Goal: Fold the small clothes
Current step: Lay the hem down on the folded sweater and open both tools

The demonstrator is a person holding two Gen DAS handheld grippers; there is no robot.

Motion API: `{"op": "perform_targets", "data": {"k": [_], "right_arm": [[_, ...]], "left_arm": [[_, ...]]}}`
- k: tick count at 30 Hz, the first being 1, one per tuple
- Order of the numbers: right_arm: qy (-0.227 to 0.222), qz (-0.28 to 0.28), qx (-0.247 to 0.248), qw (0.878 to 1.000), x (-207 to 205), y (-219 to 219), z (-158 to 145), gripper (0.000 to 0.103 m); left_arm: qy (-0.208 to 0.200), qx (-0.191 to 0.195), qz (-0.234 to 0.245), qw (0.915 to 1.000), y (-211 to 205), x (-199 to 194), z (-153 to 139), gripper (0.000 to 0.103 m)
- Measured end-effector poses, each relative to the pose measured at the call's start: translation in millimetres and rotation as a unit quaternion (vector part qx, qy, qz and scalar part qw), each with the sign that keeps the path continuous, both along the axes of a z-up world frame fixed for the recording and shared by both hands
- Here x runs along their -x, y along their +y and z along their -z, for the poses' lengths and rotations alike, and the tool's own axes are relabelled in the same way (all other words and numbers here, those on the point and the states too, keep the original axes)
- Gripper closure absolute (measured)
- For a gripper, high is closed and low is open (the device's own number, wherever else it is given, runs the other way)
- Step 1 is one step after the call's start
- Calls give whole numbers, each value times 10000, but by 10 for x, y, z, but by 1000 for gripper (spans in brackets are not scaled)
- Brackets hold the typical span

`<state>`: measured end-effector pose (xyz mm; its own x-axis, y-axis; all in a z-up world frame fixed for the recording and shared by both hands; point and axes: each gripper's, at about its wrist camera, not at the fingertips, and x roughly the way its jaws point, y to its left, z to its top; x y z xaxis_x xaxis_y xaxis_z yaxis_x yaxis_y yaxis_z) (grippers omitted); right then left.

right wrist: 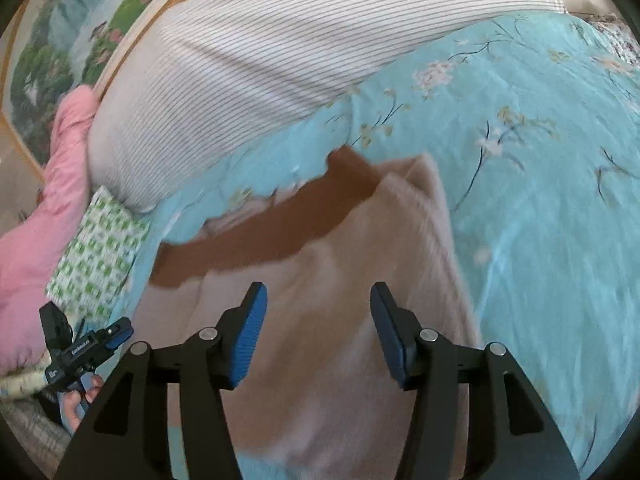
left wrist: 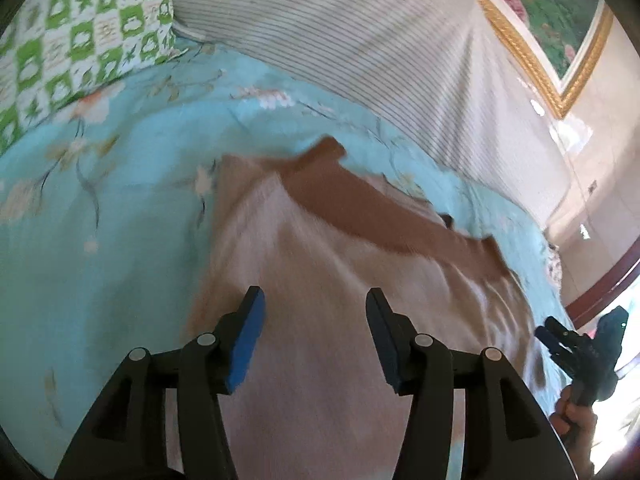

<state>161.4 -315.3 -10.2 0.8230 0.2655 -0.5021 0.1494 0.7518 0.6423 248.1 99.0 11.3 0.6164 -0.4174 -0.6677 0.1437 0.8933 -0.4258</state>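
A small beige garment (left wrist: 320, 280) with a dark brown band (left wrist: 360, 208) along its far edge lies spread on a turquoise floral bedspread (left wrist: 120, 220). My left gripper (left wrist: 316, 300) is open and empty, hovering over the garment's near part. The right gripper shows at the left wrist view's right edge (left wrist: 560, 336). In the right wrist view the same garment (right wrist: 340, 280) and its brown band (right wrist: 280, 224) lie ahead. My right gripper (right wrist: 318, 296) is open and empty above it. The left gripper shows at that view's lower left (right wrist: 104, 336).
A striped white pillow (left wrist: 360, 40) lies behind the garment. A green checked cloth (left wrist: 80, 32) sits at the far left, also seen in the right wrist view (right wrist: 100, 256). A pink cloth (right wrist: 44, 208) lies beside it. A framed picture (left wrist: 552, 20) hangs on the wall.
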Motion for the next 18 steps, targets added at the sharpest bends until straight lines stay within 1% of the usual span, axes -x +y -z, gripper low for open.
{"op": "perform_targets", "data": {"k": [1,4,8,12,15,18], "right_arm": [[-5,-35,18,10000,59,50,3,48],[-14,-138,88,9999,278,234,-1,48],[-35,-215,144,9997,562,454,24,45],[-38,-250,108,9996,756,600,61,45],[-56,-264,9,9996,885,685,100,45],[-90,-245,-87,9996,999,756,152,45]], "left_arm": [[16,17,-10,10000,-9,100,-1,46],[126,196,60,9997,-41,417,17,46],[291,274,142,9991,-82,765,75,46],[431,382,115,9983,-65,1006,164,44],[543,562,34,9969,-21,1111,254,44],[570,664,-89,9961,23,1207,326,44]]}}
